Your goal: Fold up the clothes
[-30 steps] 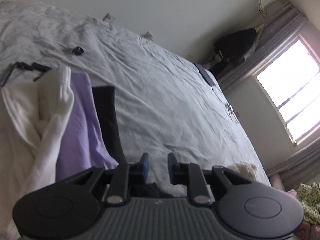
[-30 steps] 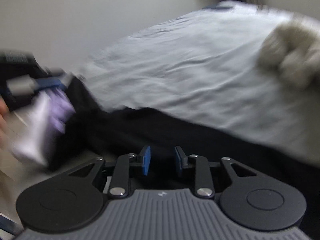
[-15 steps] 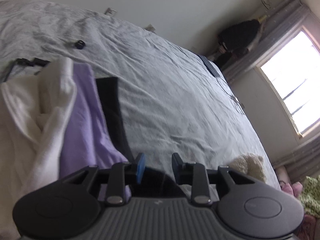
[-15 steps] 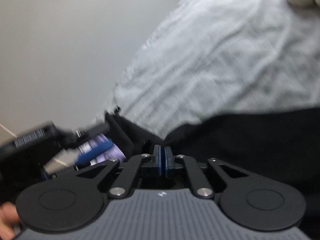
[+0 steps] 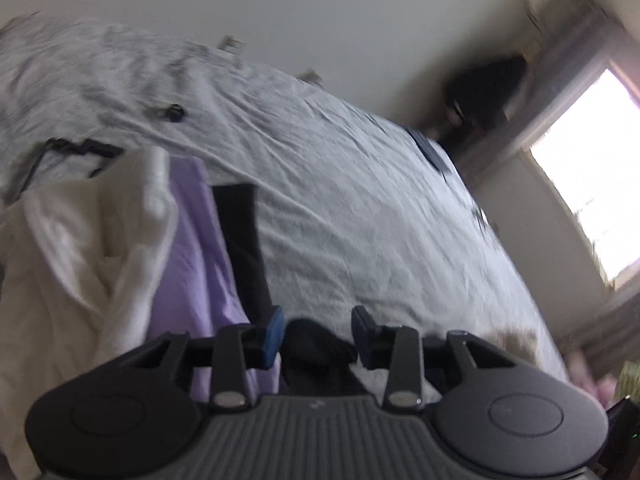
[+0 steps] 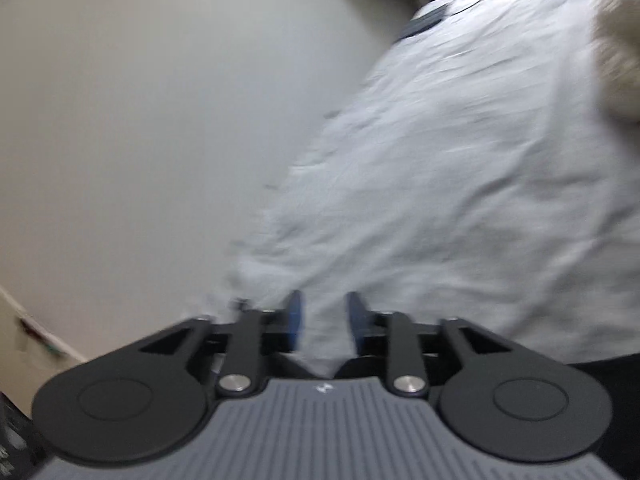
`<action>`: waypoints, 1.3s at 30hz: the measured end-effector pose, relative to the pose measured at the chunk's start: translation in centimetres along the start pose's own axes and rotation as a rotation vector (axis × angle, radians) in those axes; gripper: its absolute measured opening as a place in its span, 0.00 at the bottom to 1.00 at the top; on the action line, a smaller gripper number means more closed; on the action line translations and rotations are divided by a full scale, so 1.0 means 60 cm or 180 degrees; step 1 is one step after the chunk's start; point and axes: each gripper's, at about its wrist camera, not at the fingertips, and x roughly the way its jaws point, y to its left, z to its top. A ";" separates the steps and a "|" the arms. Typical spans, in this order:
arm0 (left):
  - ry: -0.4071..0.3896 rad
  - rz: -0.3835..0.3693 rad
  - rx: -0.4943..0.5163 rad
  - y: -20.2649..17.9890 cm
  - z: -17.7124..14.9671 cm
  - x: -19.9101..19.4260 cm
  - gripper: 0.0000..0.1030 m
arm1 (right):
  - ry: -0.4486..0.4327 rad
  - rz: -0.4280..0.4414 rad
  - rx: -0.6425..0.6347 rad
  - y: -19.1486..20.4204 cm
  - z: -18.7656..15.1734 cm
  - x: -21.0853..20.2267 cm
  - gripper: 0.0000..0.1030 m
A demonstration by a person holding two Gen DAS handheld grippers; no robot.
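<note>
In the left wrist view a white garment (image 5: 80,260), a lilac garment (image 5: 192,248) and a black garment (image 5: 240,232) lie side by side on the pale bed sheet (image 5: 360,200). My left gripper (image 5: 319,332) hovers over the near end of the black garment. Its jaws are opening; a bunch of black cloth sits between the blue pads (image 5: 276,332) without being pressed. In the blurred right wrist view my right gripper (image 6: 325,320) is lifted over the sheet (image 6: 460,180). Its jaws are opening with nothing between them. A dark edge of the black garment (image 6: 616,400) shows at the lower right.
A beige plush toy (image 5: 516,340) (image 6: 616,52) lies near the bed's right side. A small black object (image 5: 174,112), a black strap (image 5: 76,148) and a flat dark item (image 5: 430,148) rest on the sheet. A bright window (image 5: 592,160) and a dark bag (image 5: 488,88) are beyond.
The left jaws have spread wider over the black cloth. The right jaws shut, then parted, and that gripper rose and rolled away from the black garment toward the wall.
</note>
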 end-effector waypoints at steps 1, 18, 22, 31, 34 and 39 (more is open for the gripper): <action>0.0045 -0.0014 0.0122 -0.008 -0.003 0.004 0.43 | 0.0088 -0.0182 -0.0177 -0.006 -0.004 -0.013 0.35; 0.1136 -0.0815 0.1339 -0.178 -0.209 0.024 0.45 | 0.0290 -0.1330 0.0210 -0.231 -0.259 -0.472 0.38; 0.1462 -0.1033 0.1759 -0.220 -0.296 0.014 0.46 | 0.0032 -0.1248 0.0370 -0.240 -0.328 -0.542 0.41; 0.1484 -0.0825 0.2705 -0.242 -0.427 -0.009 0.47 | -0.0074 -0.1296 0.0346 -0.238 -0.401 -0.646 0.41; 0.1429 -0.0766 0.2550 -0.237 -0.413 -0.011 0.47 | -0.0138 -0.1503 0.0403 -0.248 -0.412 -0.696 0.43; 0.1425 -0.0730 0.2381 -0.235 -0.412 -0.002 0.43 | -0.0511 -0.1718 0.0963 -0.311 -0.441 -0.785 0.32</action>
